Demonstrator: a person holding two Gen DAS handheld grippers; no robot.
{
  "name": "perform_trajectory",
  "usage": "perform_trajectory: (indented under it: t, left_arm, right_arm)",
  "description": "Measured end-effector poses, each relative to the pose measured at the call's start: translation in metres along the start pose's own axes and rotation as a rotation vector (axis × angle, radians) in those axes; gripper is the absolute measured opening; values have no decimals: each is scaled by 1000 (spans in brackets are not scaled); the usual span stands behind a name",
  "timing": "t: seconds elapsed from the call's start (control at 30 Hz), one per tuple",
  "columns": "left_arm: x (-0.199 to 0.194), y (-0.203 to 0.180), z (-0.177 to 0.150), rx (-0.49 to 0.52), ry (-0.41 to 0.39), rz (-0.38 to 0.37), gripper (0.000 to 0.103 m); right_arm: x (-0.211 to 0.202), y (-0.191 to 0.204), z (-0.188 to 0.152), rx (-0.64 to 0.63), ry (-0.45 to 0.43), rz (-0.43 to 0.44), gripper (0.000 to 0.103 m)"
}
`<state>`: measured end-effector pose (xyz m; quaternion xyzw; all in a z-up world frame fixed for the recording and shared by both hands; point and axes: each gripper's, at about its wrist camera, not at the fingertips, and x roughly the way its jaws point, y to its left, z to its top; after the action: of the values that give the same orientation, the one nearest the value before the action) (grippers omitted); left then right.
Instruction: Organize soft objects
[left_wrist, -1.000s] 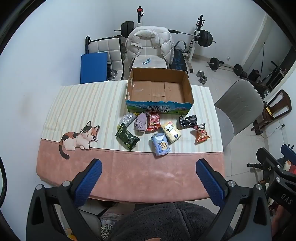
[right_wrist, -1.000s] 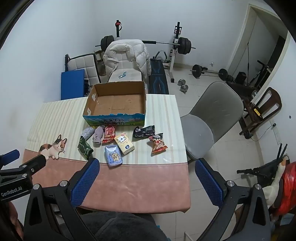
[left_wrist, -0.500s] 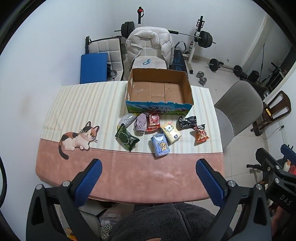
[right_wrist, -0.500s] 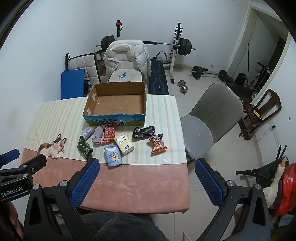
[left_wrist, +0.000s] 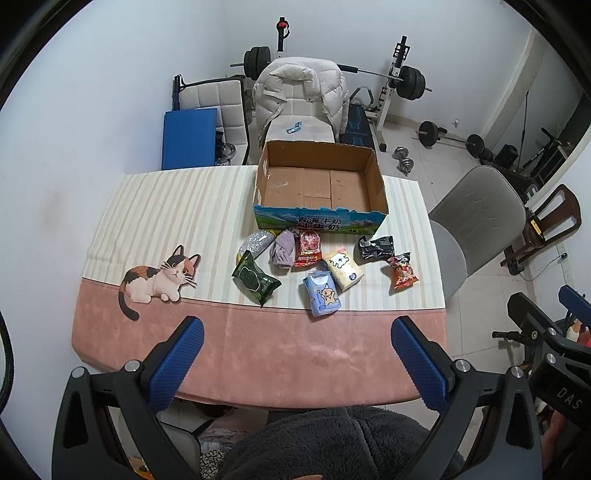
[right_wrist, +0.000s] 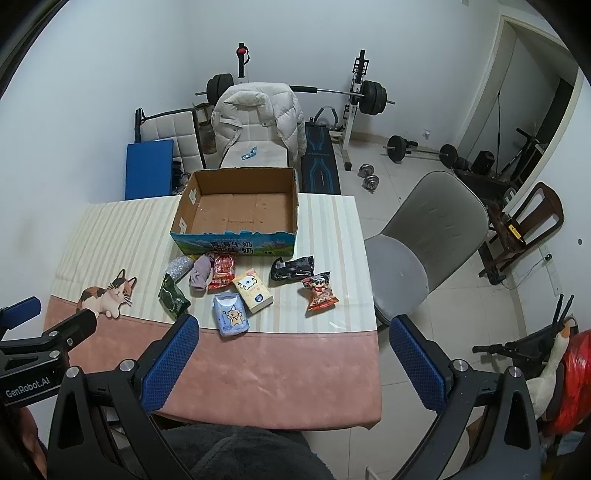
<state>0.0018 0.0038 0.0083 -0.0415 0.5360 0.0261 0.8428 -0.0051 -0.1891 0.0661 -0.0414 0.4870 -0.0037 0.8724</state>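
Pink and striped tablecloth (left_wrist: 122, 206) covering a table in a gym room. Lying in a bunch just in front of the empty cardboard box (left_wrist: 320, 214): soft packets, like the blue tissue pack (left_wrist: 322, 292) and green bag (left_wrist: 255, 277). Looking light, squishy, a bit slippery; likely best pinching gently across the middle. Left gripper (left_wrist: 295, 356) and right gripper (right_wrist: 291, 350) hovering wide apart, holding nothing.
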Motion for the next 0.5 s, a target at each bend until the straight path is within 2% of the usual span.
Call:
perform_trajectory:
  t: [0.5]
  left_arm:
    - [-2, 2, 4, -3, -9, -2, 103]
  right_arm:
    - [-2, 4, 5, 0, -14, -5, 103]
